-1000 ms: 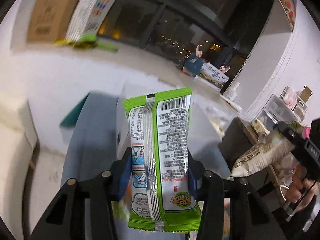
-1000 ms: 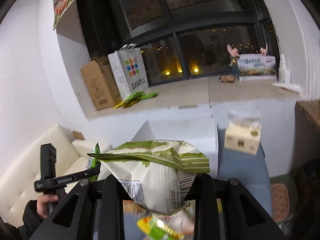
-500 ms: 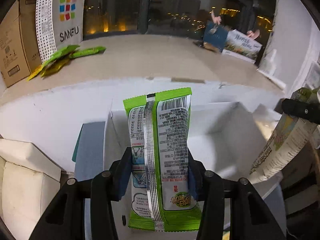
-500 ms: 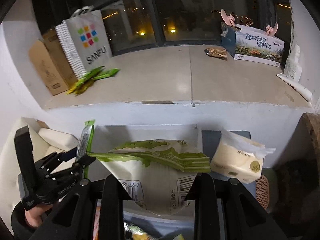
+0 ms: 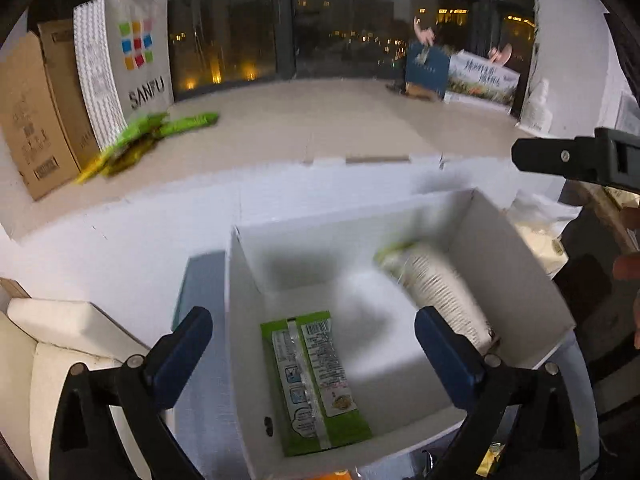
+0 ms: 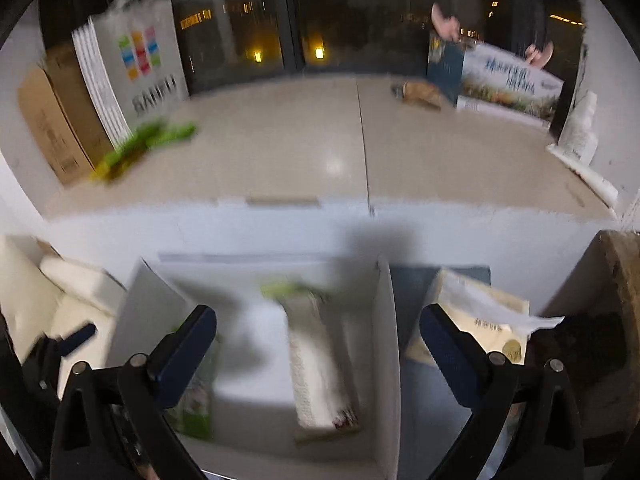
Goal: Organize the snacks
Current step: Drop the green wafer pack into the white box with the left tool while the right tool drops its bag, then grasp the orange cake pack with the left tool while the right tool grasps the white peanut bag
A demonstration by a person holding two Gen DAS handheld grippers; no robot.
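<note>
A white open box (image 5: 516,252) stands below the sill. A green snack packet (image 5: 316,384) lies flat on its floor at the left. A white and green snack bag (image 5: 436,288), blurred, lies at the box's right side. My left gripper (image 5: 312,344) is open and empty above the box. In the right wrist view my right gripper (image 6: 316,340) is open and empty over the same box (image 6: 384,320); the white bag (image 6: 320,364) and the green packet (image 6: 196,400) lie below it. The right gripper's finger also shows at the left wrist view's right edge (image 5: 576,160).
A tissue pack (image 6: 480,328) sits right of the box on a grey-blue surface. A cream sofa (image 5: 60,340) is at the left. On the sill stand a cardboard box (image 5: 36,108), a SANFU bag (image 5: 128,64), green packets (image 5: 152,136) and a printed carton (image 5: 476,76).
Both grippers opened and let go. The green packet dropped from my left gripper and the white bag from my right gripper into the white box. Both views now look down into it.
</note>
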